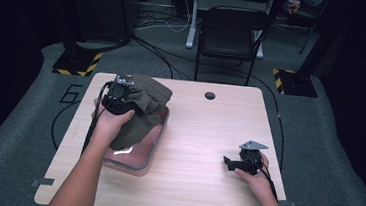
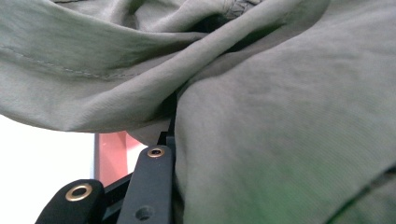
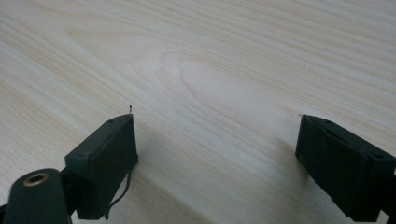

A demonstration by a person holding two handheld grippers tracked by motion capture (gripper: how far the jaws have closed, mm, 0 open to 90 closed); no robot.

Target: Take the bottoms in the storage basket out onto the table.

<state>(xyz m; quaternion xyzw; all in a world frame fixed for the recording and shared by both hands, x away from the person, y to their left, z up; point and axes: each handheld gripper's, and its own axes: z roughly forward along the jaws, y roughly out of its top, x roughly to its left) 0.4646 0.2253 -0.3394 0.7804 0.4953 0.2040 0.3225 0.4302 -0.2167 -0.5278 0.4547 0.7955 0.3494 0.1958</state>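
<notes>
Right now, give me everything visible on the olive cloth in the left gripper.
The olive cloth is a bunched, deeply folded piece of thin woven fabric, matte grey-green, with a stitched seam showing in the left gripper view. The left gripper is shut on a fold, holding it lifted over the clear tray with a pinkish bottom at the table's left side. Its lower end hangs into the tray.

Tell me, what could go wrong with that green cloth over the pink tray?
The left gripper pinches only one fold of the olive cloth, so the bundle might slip free. The cloth hangs partly past the rim of the pink tray, so some could land on the table instead. The right gripper rests open on the table, far off, so it probably cannot catch it.
</notes>
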